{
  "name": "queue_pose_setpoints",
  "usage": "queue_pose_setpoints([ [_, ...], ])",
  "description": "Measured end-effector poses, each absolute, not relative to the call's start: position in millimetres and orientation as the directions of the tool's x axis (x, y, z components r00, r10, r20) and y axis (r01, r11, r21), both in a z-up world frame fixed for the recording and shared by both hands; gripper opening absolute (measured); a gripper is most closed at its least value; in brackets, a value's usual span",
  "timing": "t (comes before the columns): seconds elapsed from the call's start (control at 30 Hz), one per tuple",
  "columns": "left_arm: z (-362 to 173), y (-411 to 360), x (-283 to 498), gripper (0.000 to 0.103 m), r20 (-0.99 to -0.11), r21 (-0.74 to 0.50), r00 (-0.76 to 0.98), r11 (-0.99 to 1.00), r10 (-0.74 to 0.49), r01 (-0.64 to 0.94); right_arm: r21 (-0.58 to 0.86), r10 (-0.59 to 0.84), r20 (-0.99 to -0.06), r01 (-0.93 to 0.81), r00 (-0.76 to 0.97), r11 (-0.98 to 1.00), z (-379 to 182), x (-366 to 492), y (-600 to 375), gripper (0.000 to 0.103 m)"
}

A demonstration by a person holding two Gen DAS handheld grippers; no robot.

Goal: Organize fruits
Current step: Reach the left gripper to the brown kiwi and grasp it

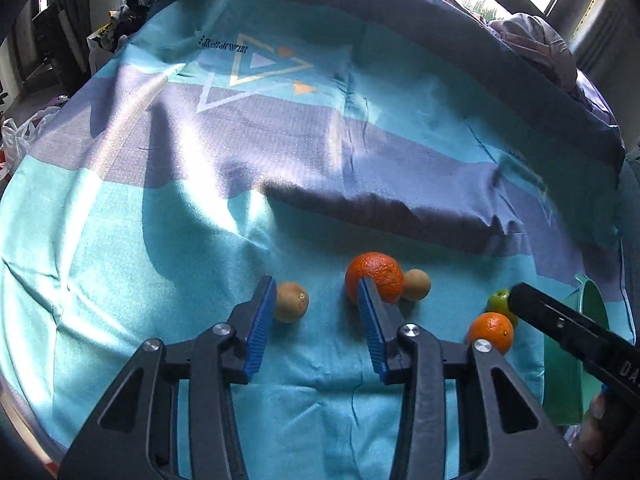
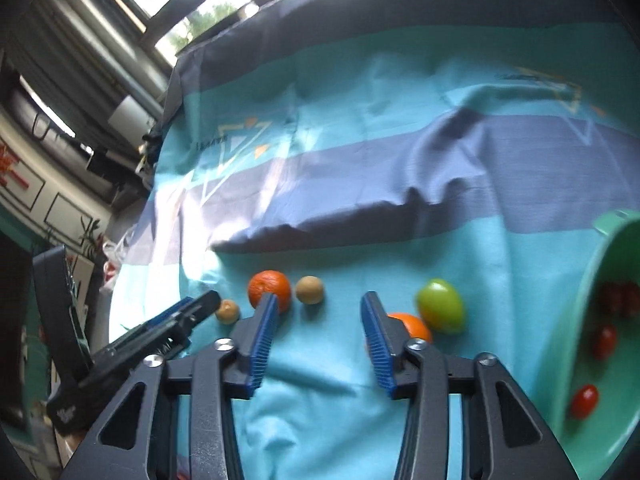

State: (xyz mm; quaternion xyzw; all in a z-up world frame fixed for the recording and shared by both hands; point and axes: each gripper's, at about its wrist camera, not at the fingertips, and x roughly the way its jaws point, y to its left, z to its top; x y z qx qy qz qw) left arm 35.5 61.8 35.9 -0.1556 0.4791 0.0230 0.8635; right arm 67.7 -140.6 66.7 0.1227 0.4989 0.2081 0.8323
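My left gripper (image 1: 316, 286) is open and empty, low over the cloth. A brown fruit (image 1: 292, 302) lies by its left finger and a big orange (image 1: 374, 276) by its right finger, with a second brown fruit (image 1: 417, 285) behind. A smaller orange (image 1: 490, 332) and a green fruit (image 1: 498, 300) lie to the right. My right gripper (image 2: 320, 300) is open and empty; the small orange (image 2: 412, 326) sits beside its right finger, the green fruit (image 2: 440, 306) just past it. A green bowl (image 2: 576, 320) holds small red fruits (image 2: 584, 400).
A teal and grey striped cloth (image 1: 200, 240) covers the surface, with a raised fold (image 1: 380, 204) behind the fruits. The left gripper's body (image 2: 132, 344) shows at the left of the right wrist view. Room clutter lies beyond the cloth's far left edge.
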Motion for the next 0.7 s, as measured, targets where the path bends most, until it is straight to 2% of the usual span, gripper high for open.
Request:
queue_pose_setpoints([
  [0.17, 22, 65, 43, 0.035, -0.866, -0.184, 0.497, 0.957, -0.05, -0.223, 0.398, 0.449, -0.834, -0.213, 0.321, 0.892, 37, 97, -111, 0.033],
  [0.3, 15, 72, 48, 0.031, -0.872, -0.212, 0.484, 0.948, -0.074, -0.236, 0.396, 0.445, -0.849, -0.216, 0.285, 0.893, 22, 106, -100, 0.031],
  [0.7, -1, 67, 62, 0.027, -0.893, -0.19, 0.446, 0.951, -0.064, -0.244, 0.329, 0.391, -0.873, -0.24, 0.291, 0.913, 12, 111, -89, 0.029],
])
